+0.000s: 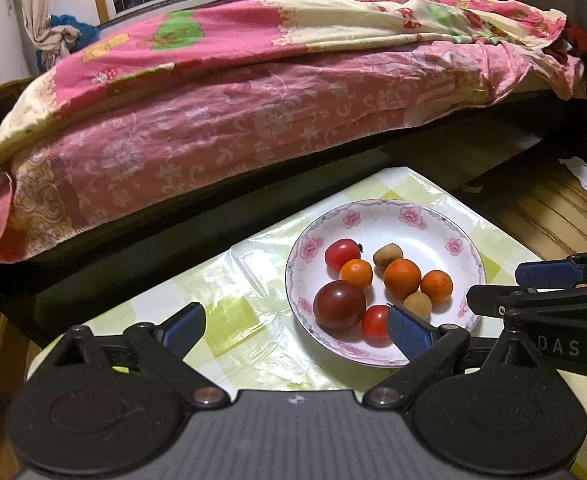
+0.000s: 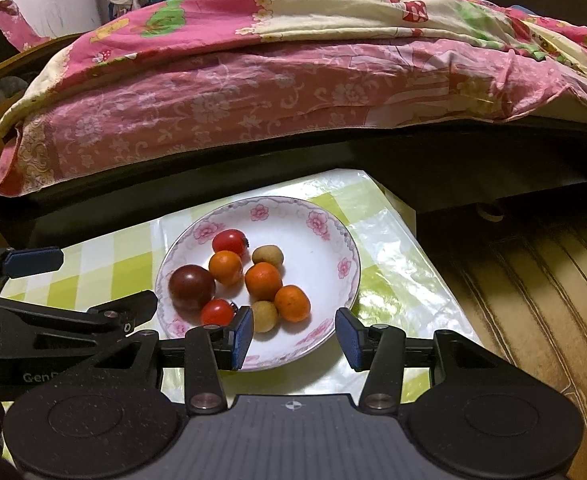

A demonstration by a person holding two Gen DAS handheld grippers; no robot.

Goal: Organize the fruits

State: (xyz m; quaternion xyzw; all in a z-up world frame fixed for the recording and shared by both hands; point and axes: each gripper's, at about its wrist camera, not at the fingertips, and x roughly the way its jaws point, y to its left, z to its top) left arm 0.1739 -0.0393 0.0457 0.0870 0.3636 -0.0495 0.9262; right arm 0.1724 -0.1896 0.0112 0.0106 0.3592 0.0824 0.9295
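Note:
A white floral plate (image 1: 421, 224) (image 2: 313, 236) on the checked table holds several small fruits: a dark tomato (image 1: 339, 304) (image 2: 191, 287), red tomatoes (image 1: 342, 253) (image 2: 229, 242), orange citrus (image 1: 402, 278) (image 2: 263, 281) and brown longans (image 1: 388, 255) (image 2: 267, 255). My left gripper (image 1: 295, 330) is open and empty over the plate's near left rim and the table. My right gripper (image 2: 295, 338) is open and empty above the plate's near rim. Each gripper shows at the edge of the other's view.
The table (image 1: 229, 312) (image 2: 397, 280) has a green and white checked plastic cloth. A bed with pink floral bedding (image 1: 253, 92) (image 2: 253, 80) runs close behind it. Wooden floor (image 2: 541, 280) lies to the right.

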